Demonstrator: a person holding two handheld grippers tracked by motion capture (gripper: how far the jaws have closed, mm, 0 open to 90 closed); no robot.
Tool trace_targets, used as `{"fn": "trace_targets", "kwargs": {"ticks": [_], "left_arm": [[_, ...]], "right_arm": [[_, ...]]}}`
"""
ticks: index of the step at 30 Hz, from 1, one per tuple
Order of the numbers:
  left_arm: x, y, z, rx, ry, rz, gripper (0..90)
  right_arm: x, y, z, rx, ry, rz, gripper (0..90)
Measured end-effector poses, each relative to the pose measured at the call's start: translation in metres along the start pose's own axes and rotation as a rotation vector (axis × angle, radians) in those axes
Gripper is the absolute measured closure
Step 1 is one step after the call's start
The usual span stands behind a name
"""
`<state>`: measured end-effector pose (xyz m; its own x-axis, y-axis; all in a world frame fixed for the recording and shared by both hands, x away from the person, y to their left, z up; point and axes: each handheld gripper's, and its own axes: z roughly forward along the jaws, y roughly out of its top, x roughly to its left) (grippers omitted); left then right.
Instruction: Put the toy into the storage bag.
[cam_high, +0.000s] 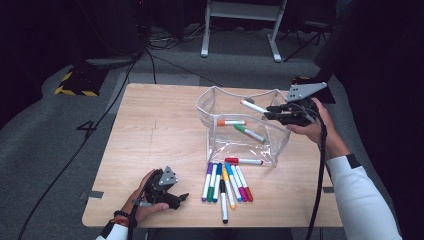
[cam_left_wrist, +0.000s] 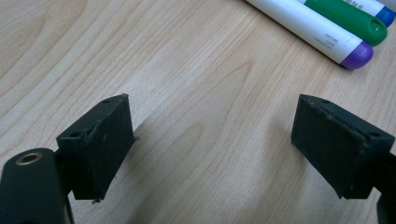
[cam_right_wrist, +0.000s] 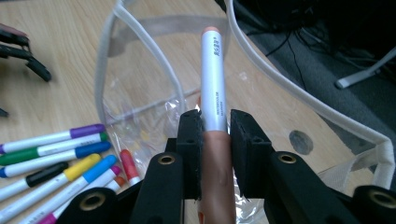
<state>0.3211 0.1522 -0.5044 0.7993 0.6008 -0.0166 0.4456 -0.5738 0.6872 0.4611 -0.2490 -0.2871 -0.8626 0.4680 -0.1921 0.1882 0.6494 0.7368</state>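
My right gripper (cam_high: 272, 113) is shut on a white marker with a brown cap (cam_high: 252, 106), held level above the open top of a clear plastic pouch (cam_high: 216, 93). In the right gripper view the marker (cam_right_wrist: 214, 88) points away between the pads, over the pouch's white rim (cam_right_wrist: 140, 35). Inside the pouch lie an orange-capped marker (cam_high: 231, 122) and a green-capped one (cam_high: 250, 133). A red-capped marker (cam_high: 244, 161) lies by the pouch's front bottom edge. My left gripper (cam_high: 181, 198) rests open on the table at the front left, with nothing between its fingers (cam_left_wrist: 100, 144).
Several coloured markers (cam_high: 225, 182) lie side by side in front of the pouch, a black-capped one (cam_high: 223, 200) nearest the front edge. The purple-capped marker (cam_left_wrist: 322, 39) and a green one (cam_left_wrist: 350, 16) lie just ahead of my left gripper. Bare wooden tabletop (cam_high: 150, 130) spreads to the left.
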Motion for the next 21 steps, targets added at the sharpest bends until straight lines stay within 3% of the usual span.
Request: {"fn": "trace_targets", "kwargs": {"ticks": [8,15,21], "left_arm": [[0.000,0.000,0.000,0.000,0.000,0.000,13.1],[0.000,0.000,0.000,0.000,0.000,0.000,13.1],[0.000,0.000,0.000,0.000,-0.001,0.001,13.1]], "right_arm": [[-0.018,-0.004,0.030,0.134,0.017,0.030,75.0],[-0.018,-0.007,0.046,0.285,0.117,-0.018,75.0],[-0.009,-0.006,0.046,0.326,0.205,-0.052,74.9]]}}
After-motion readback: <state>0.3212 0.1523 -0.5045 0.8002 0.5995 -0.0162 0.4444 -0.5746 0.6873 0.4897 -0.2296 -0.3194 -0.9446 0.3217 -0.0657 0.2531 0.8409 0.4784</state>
